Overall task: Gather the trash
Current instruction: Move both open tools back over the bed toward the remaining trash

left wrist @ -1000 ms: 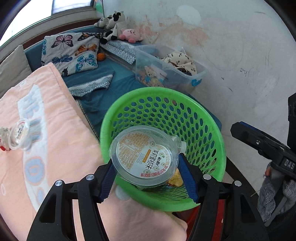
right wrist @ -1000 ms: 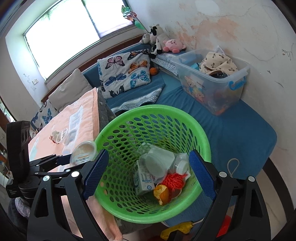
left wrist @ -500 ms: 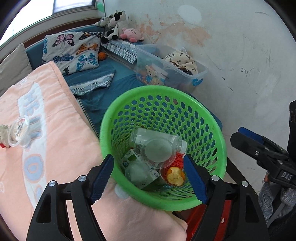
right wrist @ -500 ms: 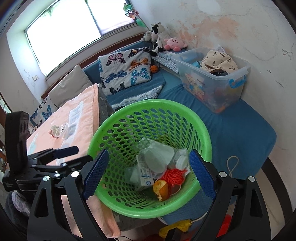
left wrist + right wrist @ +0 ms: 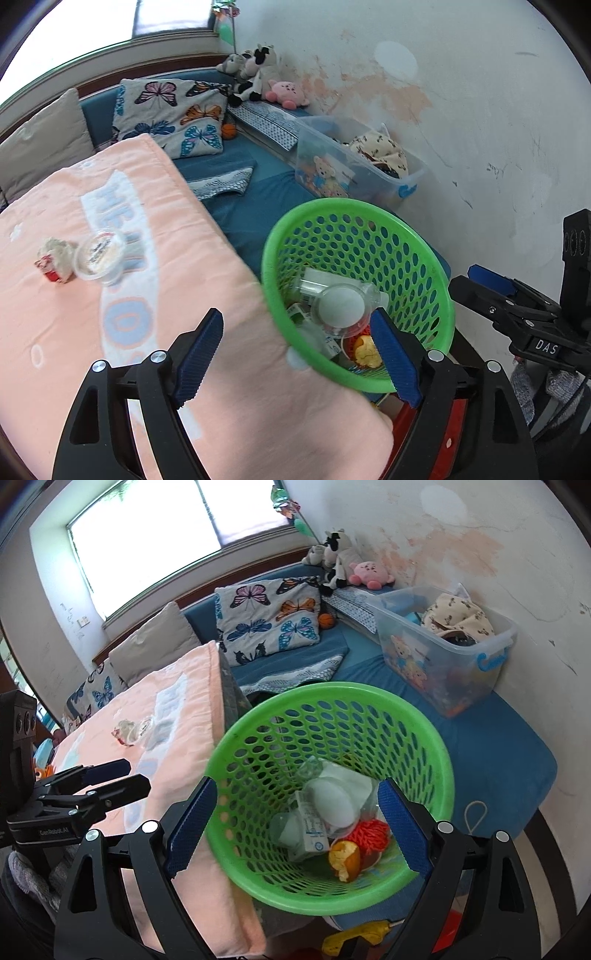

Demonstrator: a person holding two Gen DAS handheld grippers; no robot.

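Both the left gripper (image 5: 295, 354) and the right gripper (image 5: 297, 829), one marked "DAS", the other "GenRobot.AI", stood with jaws wide and empty. The green basket (image 5: 436, 738) of trash sat between the right jaws; a lidded cup (image 5: 99, 255) lay on the pink blanket (image 5: 155, 206) well beyond the left jaws.

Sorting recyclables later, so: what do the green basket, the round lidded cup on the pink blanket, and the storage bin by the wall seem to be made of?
Green basket: glossy moulded plastic, with a regular punched-hole wall. Round lidded cup: thin clear plastic, apparently with a printed film lid. Storage bin: translucent rigid plastic; its contents show through. Pink blanket: soft, matte woven or terry fabric.
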